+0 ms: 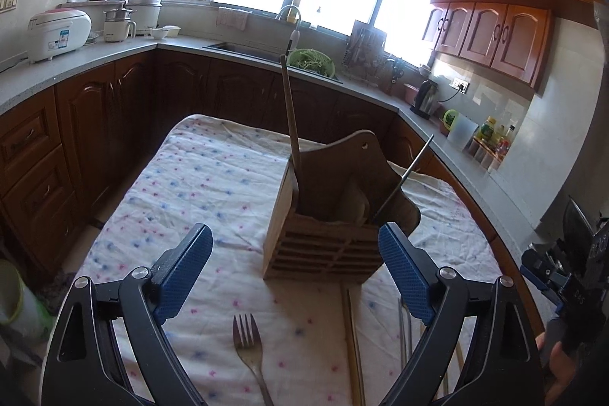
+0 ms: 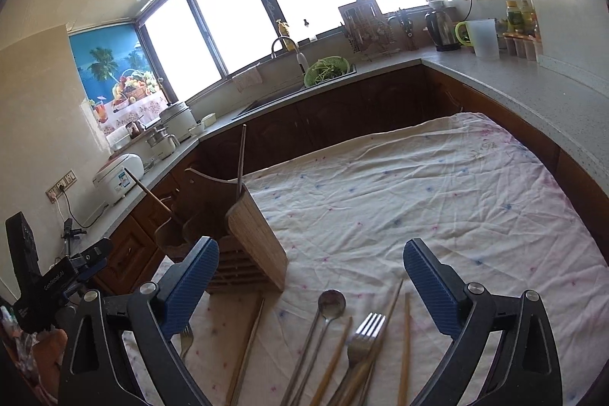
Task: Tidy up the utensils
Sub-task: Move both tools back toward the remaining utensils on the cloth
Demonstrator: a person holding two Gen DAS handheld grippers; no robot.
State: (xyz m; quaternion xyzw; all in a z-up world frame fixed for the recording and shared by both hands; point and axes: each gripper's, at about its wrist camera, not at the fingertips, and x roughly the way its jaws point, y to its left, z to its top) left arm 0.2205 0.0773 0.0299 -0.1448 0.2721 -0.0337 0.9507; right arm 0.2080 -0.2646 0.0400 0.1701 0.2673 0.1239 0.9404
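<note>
A wooden utensil holder (image 1: 323, 234) stands on the cloth-covered table (image 1: 213, 177); it also shows in the right wrist view (image 2: 251, 246). A wooden stick (image 1: 291, 124) and a metal chopstick (image 1: 405, 174) stand in it. My left gripper (image 1: 295, 276) is open and empty, just in front of the holder. A fork (image 1: 249, 345) and wooden chopsticks (image 1: 354, 341) lie below it. My right gripper (image 2: 310, 288) is open and empty above a metal spoon (image 2: 329, 307), a fork (image 2: 363, 337) and several chopsticks (image 2: 405, 337) on the cloth.
Kitchen counters wrap around the table, with a sink (image 1: 243, 50), a green colander (image 1: 310, 61), a rice cooker (image 1: 57, 33) and a kettle (image 1: 424, 97). The right gripper's body shows at the left view's right edge (image 1: 563, 276).
</note>
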